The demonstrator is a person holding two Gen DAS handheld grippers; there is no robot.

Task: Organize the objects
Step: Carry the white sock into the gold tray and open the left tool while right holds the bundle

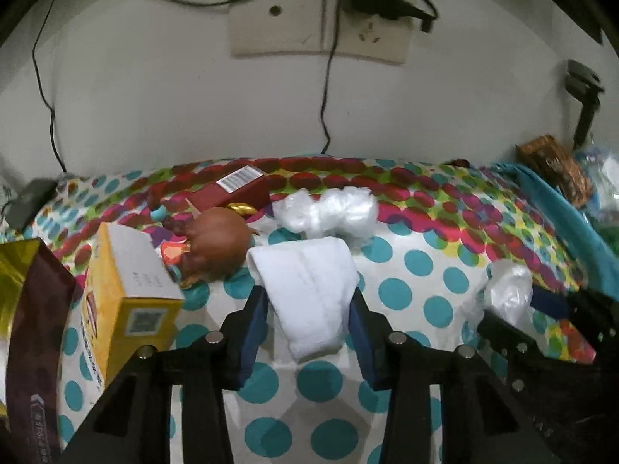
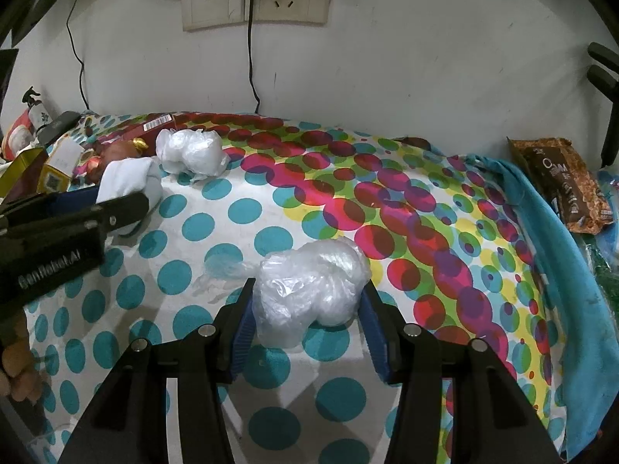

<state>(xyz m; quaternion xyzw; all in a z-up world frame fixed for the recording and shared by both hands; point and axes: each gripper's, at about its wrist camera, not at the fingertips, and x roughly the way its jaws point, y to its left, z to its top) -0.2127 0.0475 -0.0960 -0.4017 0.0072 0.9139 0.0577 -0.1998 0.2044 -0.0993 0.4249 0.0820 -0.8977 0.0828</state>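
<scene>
Left wrist view: the left gripper [image 1: 309,301] has its blue-padded jaws set against both sides of a folded white cloth [image 1: 309,290]. The jaws are part-way open, as wide as the cloth, and appear to grip it. The cloth's long axis runs along the fingers, its rounded fold pointing away from the camera toward the wall. It lies on the polka-dot table cover [image 1: 425,263], near the middle.

Just beyond the cloth's far end sits a crumpled clear plastic bag bundle [image 1: 329,212], apparently touching it. Left of the cloth lies a brown round toy figure [image 1: 216,243], with a dark red box bearing a barcode label [image 1: 236,189] behind it. A yellow cardboard box with a QR code [image 1: 127,294] stands at the left, tilted.

Right wrist view: the right gripper [image 2: 309,305] holds a second crumpled clear plastic bag wad [image 2: 309,286] between its blue pads; the jaws are spread to the width of the wad and press on both sides. The wad is roughly round, with no clear long axis, and rests on the cover at the centre front. The left gripper's black body [image 2: 58,232] shows at the left edge. A brown snack packet [image 2: 561,181] lies at the far right beside a teal cloth [image 2: 561,251].
</scene>
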